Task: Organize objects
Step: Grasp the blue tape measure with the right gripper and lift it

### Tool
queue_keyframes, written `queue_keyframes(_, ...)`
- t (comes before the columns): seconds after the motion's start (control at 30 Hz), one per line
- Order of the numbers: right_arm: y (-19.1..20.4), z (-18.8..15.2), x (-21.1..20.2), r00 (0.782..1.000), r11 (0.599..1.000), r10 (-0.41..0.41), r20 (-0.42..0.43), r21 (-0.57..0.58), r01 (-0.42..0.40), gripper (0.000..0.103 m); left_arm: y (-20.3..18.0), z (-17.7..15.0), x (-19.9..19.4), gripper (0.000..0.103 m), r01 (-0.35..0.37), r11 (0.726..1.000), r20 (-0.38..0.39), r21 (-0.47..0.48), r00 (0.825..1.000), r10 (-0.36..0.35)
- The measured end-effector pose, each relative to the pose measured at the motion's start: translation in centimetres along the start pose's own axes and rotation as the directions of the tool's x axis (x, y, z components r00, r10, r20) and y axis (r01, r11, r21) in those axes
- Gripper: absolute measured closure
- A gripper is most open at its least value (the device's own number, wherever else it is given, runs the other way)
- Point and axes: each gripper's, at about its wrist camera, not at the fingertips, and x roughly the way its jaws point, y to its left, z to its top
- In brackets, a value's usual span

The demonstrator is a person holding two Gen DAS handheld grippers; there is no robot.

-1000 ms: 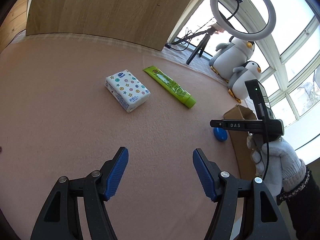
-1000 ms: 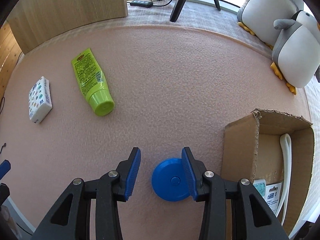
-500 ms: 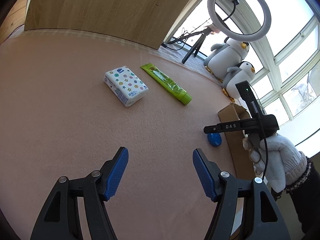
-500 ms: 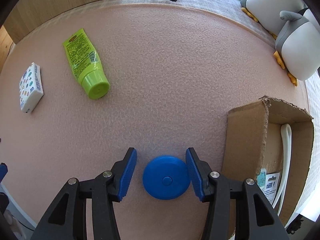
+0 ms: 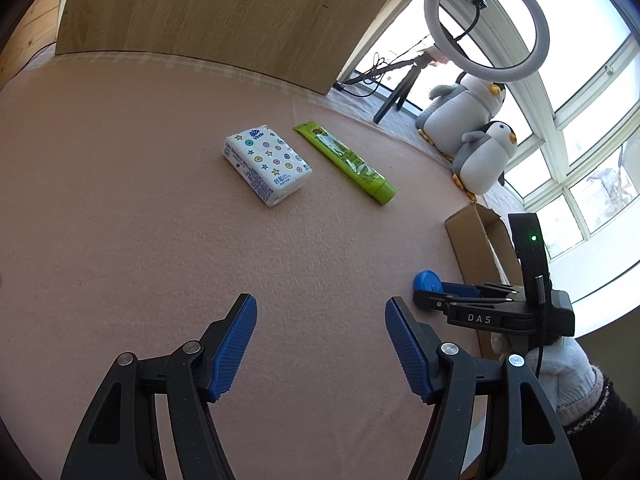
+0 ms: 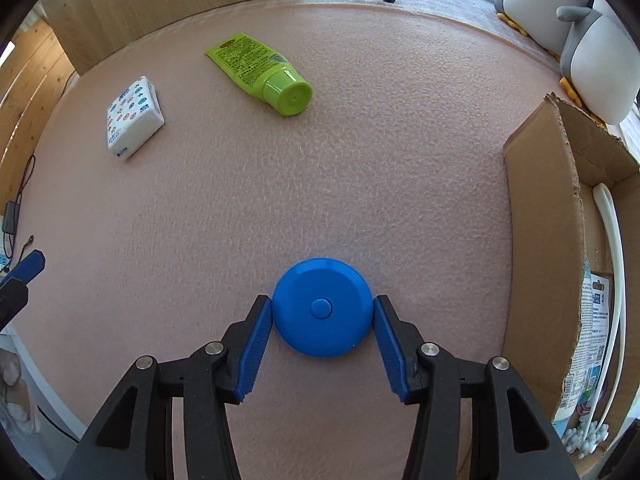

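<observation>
A blue round disc [image 6: 322,308] lies flat on the pink mat [image 6: 320,184] between the fingertips of my right gripper [image 6: 322,304]. The pads stand right at its rim on both sides; I see no squeeze or lift, so it reads as open. In the left wrist view the same disc [image 5: 427,280] sits at the tip of the right gripper [image 5: 436,298], held by a white-gloved hand [image 5: 568,376]. My left gripper [image 5: 320,304] hangs open over bare mat with nothing in it. Farther off lie a patterned tissue pack [image 5: 267,168] and a green tube [image 5: 348,164].
An open cardboard box [image 6: 540,240] stands right of the disc, with a white cord and printed packets inside. Two plush penguins [image 5: 480,152] and a ring light [image 5: 486,20] on a tripod stand beyond the mat. A wooden panel [image 5: 200,12] closes the far side.
The right gripper spread its jaws wider and shifted, so the disc went from half under its right finger to sitting between the tips. The left gripper stayed put.
</observation>
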Motion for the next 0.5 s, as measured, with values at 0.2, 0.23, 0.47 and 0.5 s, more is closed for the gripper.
queue_keyframes(0.2,1.1,-1.1,-0.3,0.998,0.998,-0.046,0.045,-0.046,0.048,0.057,-0.4,0.0,0.1,0.033,-0.011,1.0,-0.008,0.011,1.0,0.011)
queue_keyframes(0.23,1.3,-1.2,-0.4,0.998,0.998,-0.041,0.048,-0.048,0.043,0.057,-0.4,0.0,0.1,0.033,-0.012,1.0,-0.009,0.011,1.0,0.013)
queue_keyframes(0.47,2.1,-1.6,-2.4,0.993,0.999,0.006,0.116,-0.04,-0.002,0.057,-0.4,0.2,0.2,0.033,-0.03,1.0,-0.011,0.004,1.0,0.03)
queue_keyframes(0.5,2.2,-2.2,-3.2,0.991,0.999,0.012,0.132,-0.038,-0.007,0.057,-0.5,0.2,0.2,0.033,-0.032,1.0,-0.01,0.002,0.999,0.032)
